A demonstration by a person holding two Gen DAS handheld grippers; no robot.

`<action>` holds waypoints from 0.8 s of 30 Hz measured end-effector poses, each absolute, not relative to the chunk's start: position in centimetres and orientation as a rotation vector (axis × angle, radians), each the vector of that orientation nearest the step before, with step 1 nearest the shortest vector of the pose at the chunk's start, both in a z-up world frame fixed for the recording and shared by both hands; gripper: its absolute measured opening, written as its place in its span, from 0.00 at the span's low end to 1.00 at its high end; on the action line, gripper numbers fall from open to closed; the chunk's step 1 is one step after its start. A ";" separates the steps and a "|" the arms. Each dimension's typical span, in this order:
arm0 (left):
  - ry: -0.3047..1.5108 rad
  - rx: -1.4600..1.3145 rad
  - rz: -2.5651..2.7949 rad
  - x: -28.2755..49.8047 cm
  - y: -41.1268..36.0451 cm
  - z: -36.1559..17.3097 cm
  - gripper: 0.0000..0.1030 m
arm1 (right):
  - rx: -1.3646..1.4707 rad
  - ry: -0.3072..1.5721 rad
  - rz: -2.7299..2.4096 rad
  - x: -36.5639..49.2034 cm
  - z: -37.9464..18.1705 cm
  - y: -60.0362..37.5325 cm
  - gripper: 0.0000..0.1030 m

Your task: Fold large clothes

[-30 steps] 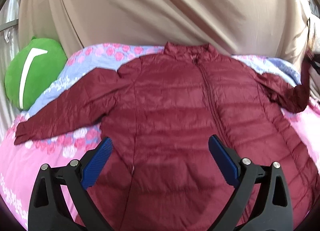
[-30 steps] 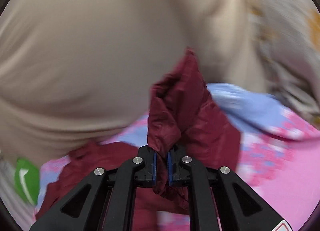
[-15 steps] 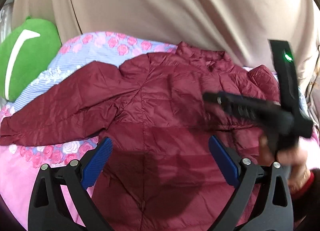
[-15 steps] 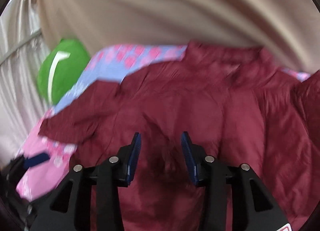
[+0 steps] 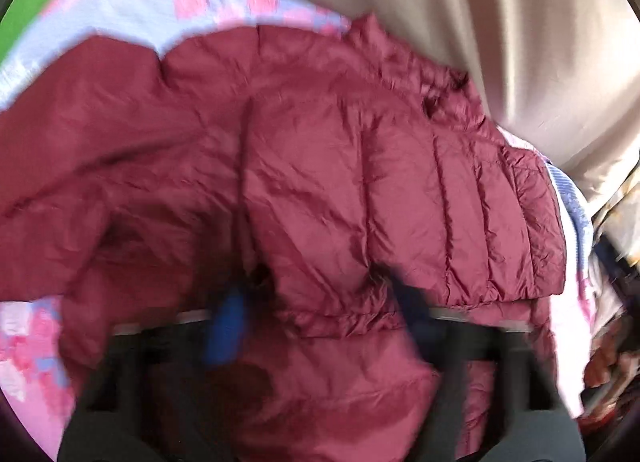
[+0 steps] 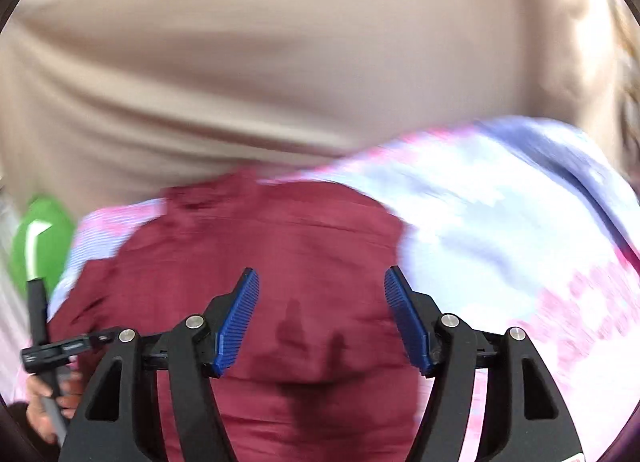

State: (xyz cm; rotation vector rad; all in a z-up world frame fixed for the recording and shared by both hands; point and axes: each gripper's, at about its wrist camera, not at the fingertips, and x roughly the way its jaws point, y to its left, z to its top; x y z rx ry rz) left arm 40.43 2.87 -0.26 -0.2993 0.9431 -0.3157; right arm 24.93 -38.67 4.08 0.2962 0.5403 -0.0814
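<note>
Right sleeve now folded in — right gripper point(image 6: 322, 322) let go and pulled back.
Jacket point(image 5: 340, 190) lies on the floral bedspread point(image 6: 500, 230), ahead of and under both sets of fingers; its right sleeve point(image 5: 480, 222) is laid across the chest, the other sleeve looks unfolded, body fold also left. Right fingers spread apart, empty. Left gripper point(image 5: 320, 326) swung in closer, heavily blurred — can't tell its fingers' state.

Maroon quilted puffer jacket point(image 5: 360, 190): thin cloth w/ slight sheen, crinkled. Pink-blue floral bedsheet point(image 6: 520, 230): matt cloth. Beige draped curtain point(image 6: 280, 62): smooth cloth. Right gripper point(image 6: 322, 322): matt black plastic, ribbed blue pads point(image 6: 238, 322), shiny metal pins.
</note>
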 end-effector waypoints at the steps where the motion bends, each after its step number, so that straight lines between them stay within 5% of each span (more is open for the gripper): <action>1: 0.957 -0.325 -0.329 40.9 2.9 -0.4 0.08 | 0.316 0.562 -0.115 25.0 3.3 -40.0 0.63; 9: 0.744 -0.251 -0.239 40.5 5.8 4.2 0.04 | 0.349 0.601 -0.114 26.0 0.9 -41.7 0.63; 22: 0.800 -0.188 -0.228 41.3 4.8 0.2 0.04 | 0.655 0.834 0.149 27.6 -4.7 -41.1 0.63; 24: 0.795 -0.182 -0.234 41.0 4.4 0.3 0.04 | 0.764 0.831 0.148 28.2 -5.6 -42.4 0.53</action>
